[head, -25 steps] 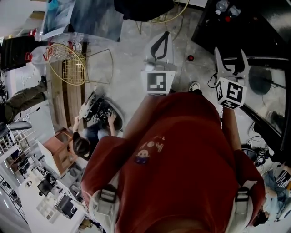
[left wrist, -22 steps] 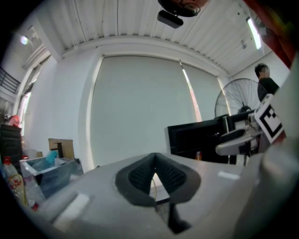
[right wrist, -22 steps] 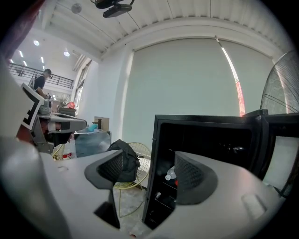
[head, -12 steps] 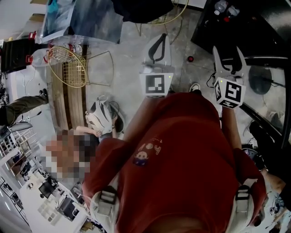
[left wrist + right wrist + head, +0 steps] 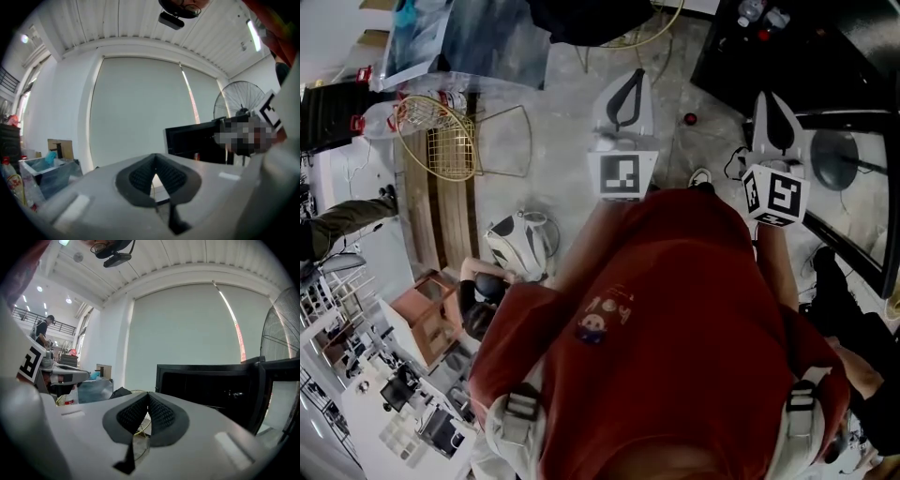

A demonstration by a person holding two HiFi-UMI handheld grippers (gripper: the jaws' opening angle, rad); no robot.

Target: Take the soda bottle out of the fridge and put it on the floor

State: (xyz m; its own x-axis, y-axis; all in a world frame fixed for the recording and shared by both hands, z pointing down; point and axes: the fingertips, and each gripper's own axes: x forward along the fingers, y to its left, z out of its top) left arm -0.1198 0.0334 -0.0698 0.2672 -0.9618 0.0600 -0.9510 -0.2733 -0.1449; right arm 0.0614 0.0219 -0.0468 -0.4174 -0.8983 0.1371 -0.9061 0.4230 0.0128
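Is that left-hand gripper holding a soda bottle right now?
No, the left gripper has its jaws closed tip to tip, and its own view shows nothing gripped between them.

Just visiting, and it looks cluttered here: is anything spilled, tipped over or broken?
Nothing clearly is. The only stray item is a small red thing lying loose on the floor; it is too small to identify.
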